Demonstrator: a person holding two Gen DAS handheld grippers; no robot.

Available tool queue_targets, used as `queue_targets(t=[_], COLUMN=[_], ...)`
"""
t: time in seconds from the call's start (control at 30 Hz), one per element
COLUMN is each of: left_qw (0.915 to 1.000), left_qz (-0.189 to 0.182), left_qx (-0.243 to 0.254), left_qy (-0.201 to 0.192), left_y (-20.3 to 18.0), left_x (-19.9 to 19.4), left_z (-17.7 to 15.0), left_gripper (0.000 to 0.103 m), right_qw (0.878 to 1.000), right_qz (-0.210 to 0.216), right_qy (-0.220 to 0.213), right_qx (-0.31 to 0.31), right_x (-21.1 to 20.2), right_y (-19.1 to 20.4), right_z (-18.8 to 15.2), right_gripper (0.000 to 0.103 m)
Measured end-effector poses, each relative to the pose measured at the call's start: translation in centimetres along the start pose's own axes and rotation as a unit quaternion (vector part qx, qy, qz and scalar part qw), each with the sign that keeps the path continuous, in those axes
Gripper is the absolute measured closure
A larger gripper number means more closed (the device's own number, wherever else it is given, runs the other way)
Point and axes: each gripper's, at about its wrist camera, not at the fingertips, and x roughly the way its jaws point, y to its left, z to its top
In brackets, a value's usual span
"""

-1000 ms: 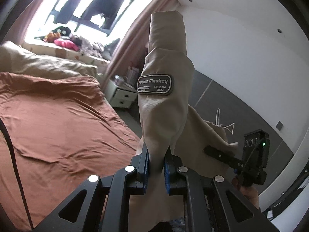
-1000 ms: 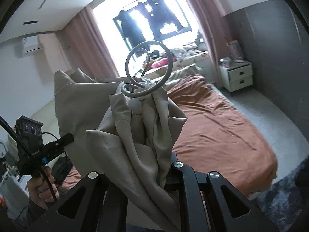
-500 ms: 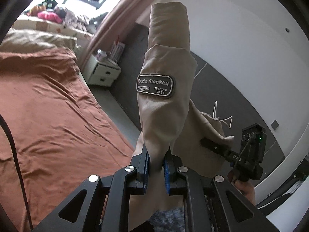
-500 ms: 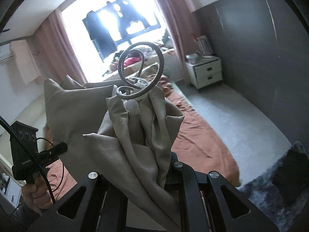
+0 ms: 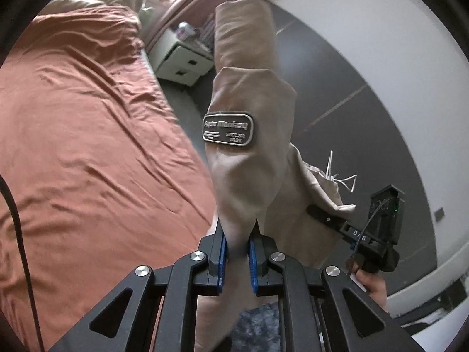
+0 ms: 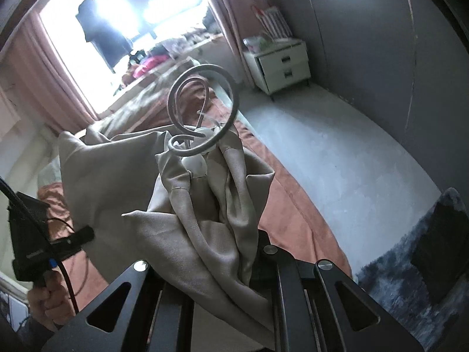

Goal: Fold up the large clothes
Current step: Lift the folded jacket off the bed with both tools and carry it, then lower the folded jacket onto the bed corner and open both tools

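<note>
My left gripper (image 5: 236, 249) is clenched on a bunched fold of the beige garment (image 5: 249, 158); its blue pads (image 5: 222, 252) press the cloth from both sides. The garment rises toward twelve o'clock in the left wrist view, held up in the air, with a dark rubber label (image 5: 228, 129) on the fabric just above my grip. At nine o'clock lies the bed, covered by a rust-brown sheet (image 5: 82, 146), and at eleven o'clock a white nightstand (image 5: 183, 64) stands against the grey wall. At four o'clock I see my right gripper (image 5: 328, 220) with its finger in the cloth's far edge, and my right hand (image 5: 370, 284) below it.

In the right wrist view the same garment (image 6: 211, 205) heaps over my right gripper's fingers and hides the tips; they are clamped on its fabric. A grey drawstring (image 6: 202, 111) curls in loops at twelve o'clock, above a white toggle (image 6: 196, 164). At nine o'clock my left gripper (image 6: 85, 234) holds the garment's other corner, with my left hand (image 6: 47, 302) at eight o'clock. A dark shaggy rug (image 6: 410, 264) lies at four o'clock on the pale floor.
</note>
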Motion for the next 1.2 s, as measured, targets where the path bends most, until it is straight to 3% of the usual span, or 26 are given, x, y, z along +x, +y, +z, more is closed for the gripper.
queue_targets(t=[0.2,0.27,0.33,0.4,0.5,0.57,0.67,0.93,1.1,1.2], left_qw=[0.9987,0.9952,0.9905,0.9876,0.9872,0.9857,0.9839,0.9790,0.9803,0.9794], left_qz=[0.043,0.083,0.119,0.132,0.120,0.130,0.137,0.129,0.118,0.114], left_qx=[-0.018,-0.024,-0.015,-0.020,-0.037,-0.038,-0.039,-0.052,-0.038,-0.034], left_qy=[0.020,0.047,0.067,0.083,0.098,0.100,0.109,0.149,0.154,0.163], left_y=[4.5,6.1,7.5,9.0,10.4,10.6,10.9,11.1,10.1,9.6], left_x=[3.9,6.0,7.8,8.9,9.2,8.9,8.8,10.4,10.2,10.7], left_z=[2.4,3.4,3.8,3.7,2.3,1.1,-1.0,-4.4,-6.3,-7.3], left_gripper=[0.089,0.086,0.084,0.081,0.075,0.062,0.058,0.058,0.058,0.058], right_qw=[0.997,0.994,0.987,0.984,0.983,0.981,0.980,0.973,0.967,0.966], right_qz=[-0.058,-0.094,-0.147,-0.165,-0.165,-0.170,-0.180,-0.172,-0.181,-0.187], right_qy=[0.047,0.056,0.052,0.044,0.039,0.039,0.044,0.031,0.017,0.024], right_qx=[0.014,0.017,0.030,0.041,0.076,0.082,0.074,0.152,0.180,0.179], right_x=[6.2,8.0,9.1,9.1,7.6,6.0,3.7,-1.9,-4.0,-2.6], right_y=[3.0,3.6,4.2,4.9,5.4,5.9,6.3,4.1,2.4,2.0], right_z=[2.9,3.6,4.1,4.8,4.5,2.9,-0.7,-8.9,-11.6,-12.2], right_gripper=[0.088,0.076,0.040,0.033,0.033,0.033,0.033,0.033,0.033,0.036])
